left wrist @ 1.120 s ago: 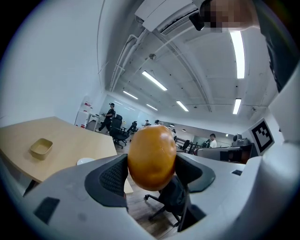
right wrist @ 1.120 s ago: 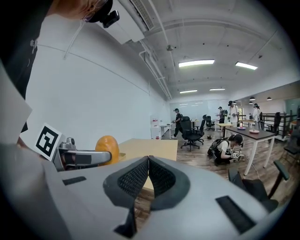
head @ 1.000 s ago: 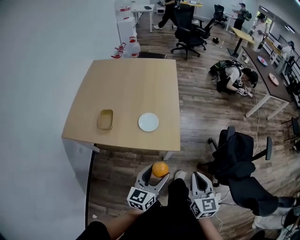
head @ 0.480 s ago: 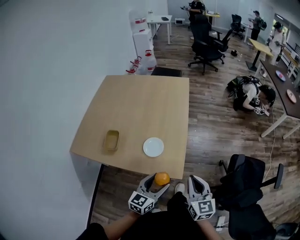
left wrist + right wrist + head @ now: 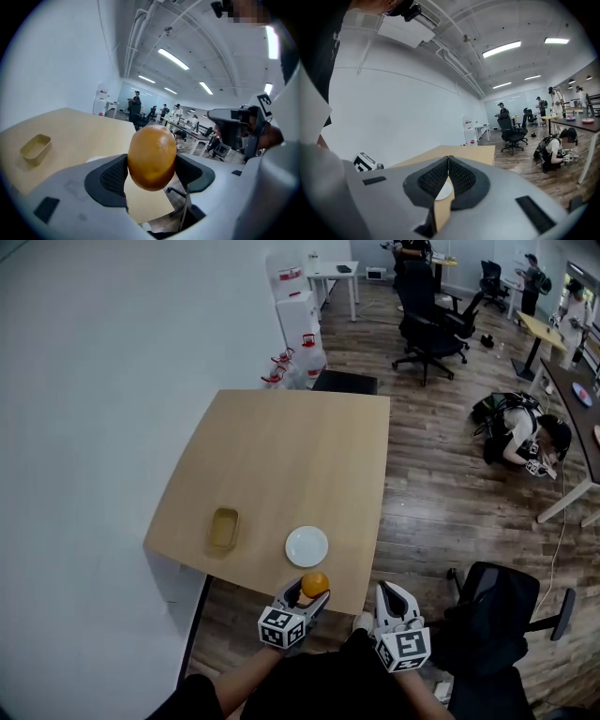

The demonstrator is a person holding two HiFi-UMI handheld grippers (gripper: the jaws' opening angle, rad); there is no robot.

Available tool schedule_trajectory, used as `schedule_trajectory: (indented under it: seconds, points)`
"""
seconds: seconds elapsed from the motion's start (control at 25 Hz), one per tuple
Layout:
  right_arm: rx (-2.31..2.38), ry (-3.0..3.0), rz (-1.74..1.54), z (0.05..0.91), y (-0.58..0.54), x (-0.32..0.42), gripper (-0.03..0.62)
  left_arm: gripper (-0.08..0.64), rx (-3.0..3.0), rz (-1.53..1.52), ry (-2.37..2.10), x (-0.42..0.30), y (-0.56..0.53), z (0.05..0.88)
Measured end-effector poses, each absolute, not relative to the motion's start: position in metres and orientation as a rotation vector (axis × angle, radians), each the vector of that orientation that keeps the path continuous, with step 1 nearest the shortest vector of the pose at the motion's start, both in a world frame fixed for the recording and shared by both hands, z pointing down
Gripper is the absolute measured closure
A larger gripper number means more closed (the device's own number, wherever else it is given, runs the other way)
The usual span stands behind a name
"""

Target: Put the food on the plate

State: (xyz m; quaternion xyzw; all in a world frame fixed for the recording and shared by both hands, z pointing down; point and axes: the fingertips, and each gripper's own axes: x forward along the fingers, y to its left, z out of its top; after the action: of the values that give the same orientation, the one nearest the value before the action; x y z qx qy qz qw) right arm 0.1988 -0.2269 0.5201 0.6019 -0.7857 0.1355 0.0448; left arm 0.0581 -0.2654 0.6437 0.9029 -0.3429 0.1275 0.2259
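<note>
My left gripper [image 5: 307, 592] is shut on an orange [image 5: 315, 584], held over the near edge of the wooden table [image 5: 281, 465]. In the left gripper view the orange [image 5: 152, 157] fills the gap between the two dark pads. A small white plate [image 5: 307, 546] lies on the table just beyond the orange. My right gripper [image 5: 394, 598] is shut and empty, off the table's near right corner. Between its closed pads a sliver of the plate [image 5: 445, 191] shows.
A shallow tan tray [image 5: 223, 528] sits on the table left of the plate. A white wall runs along the left. A black office chair [image 5: 506, 610] stands to my right on the wood floor. A person [image 5: 525, 437] crouches on the floor farther right.
I have moved closer to the table. The orange in my left gripper went from below the table edge to over its near edge, close to the plate.
</note>
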Motion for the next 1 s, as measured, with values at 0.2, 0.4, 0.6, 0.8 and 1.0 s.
schedule_trajectory:
  seconds: [0.2,0.4,0.6,0.8,1.0]
  points:
    - [1.782,-2.435,0.419,0.525,-0.246,0.206,0.532,0.262,2.355,0.408,-1.039,0.053,-0.301,0.683]
    - [1.725,-2.461,0.424,0.532,-0.265,0.207,0.532,0.262,2.323,0.505,-1.087,0.055,-0.333,0.716]
    - [1.653,-2.485,0.446,0.541,-0.276,0.207,0.532,0.262,2.288,0.631,-1.104,0.053,-0.354,0.756]
    - [1.594,-2.498,0.475,0.552,-0.287,0.209,0.532,0.262,2.193,0.717,-1.135,0.045,-0.376,0.787]
    - [1.523,-2.493,0.475,0.561,-0.3,0.212,0.532,0.262,2.148,0.853,-1.145,0.047,-0.396,0.807]
